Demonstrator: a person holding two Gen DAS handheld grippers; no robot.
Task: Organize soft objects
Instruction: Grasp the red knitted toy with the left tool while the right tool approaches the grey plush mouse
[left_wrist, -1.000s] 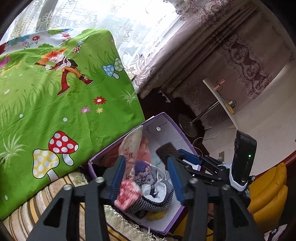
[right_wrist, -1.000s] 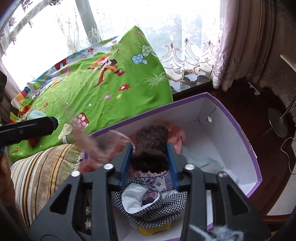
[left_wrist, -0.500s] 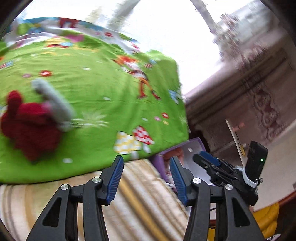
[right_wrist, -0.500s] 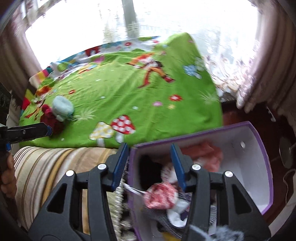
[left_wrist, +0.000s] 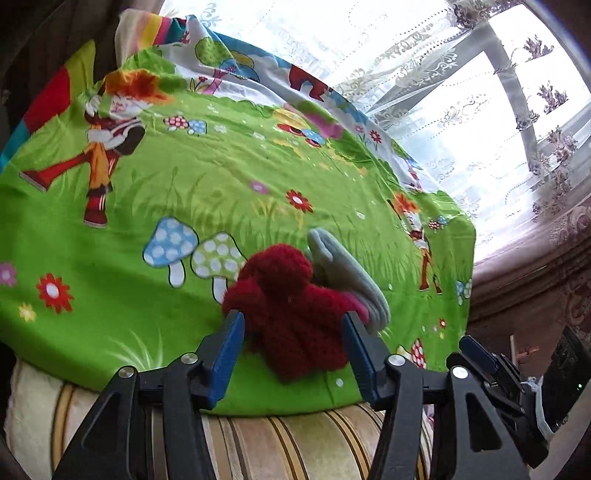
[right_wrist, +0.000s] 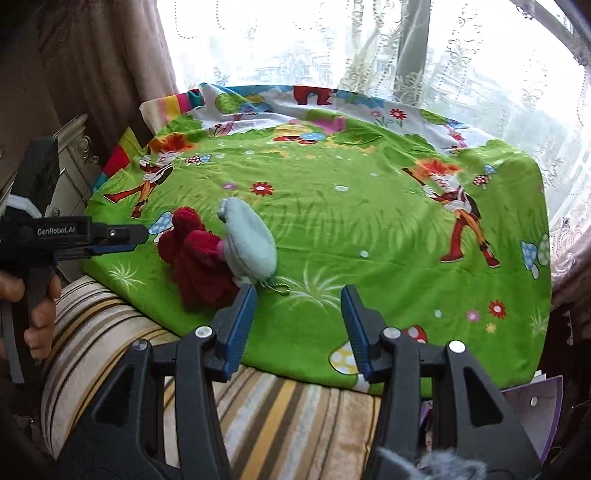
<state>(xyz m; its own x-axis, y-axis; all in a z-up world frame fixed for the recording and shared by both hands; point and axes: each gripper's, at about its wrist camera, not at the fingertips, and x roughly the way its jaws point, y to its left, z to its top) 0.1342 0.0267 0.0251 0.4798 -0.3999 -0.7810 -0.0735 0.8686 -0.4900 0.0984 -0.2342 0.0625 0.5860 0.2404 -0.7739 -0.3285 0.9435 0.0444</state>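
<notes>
We're over the bed and the prize is a dark red plush toy (left_wrist: 291, 314), shaggy and lumpy, lying on the green cartoon sheet (left_wrist: 221, 184) close to its near edge, with a pale grey-blue plush pouch (left_wrist: 347, 273) pressed right up against its far side. From the right wrist view the pouch (right_wrist: 249, 240) is a smooth oval with a small ball chain (right_wrist: 275, 286) trailing off its near end, and the red toy (right_wrist: 199, 262) sits just left of it, the two touching. Our left gripper (left_wrist: 293, 332) is spread wide with a blue pad on either side of the red toy, the pads close to the fur but not squeezing it; we can't tell whether they brush it. Our right gripper (right_wrist: 298, 317) is spread wide too, nothing between its fingers, hovering over bare sheet just right of the pouch, its left pad near the chain. In that same view the left gripper (right_wrist: 122, 238) comes in from the left edge, pointing at the red toy. Below the sheet runs a striped cushion (right_wrist: 258, 417), a corner of a purple-edged box (right_wrist: 535, 410) shows at lower right, and lace curtains (right_wrist: 461, 55) hang behind the bed.
</notes>
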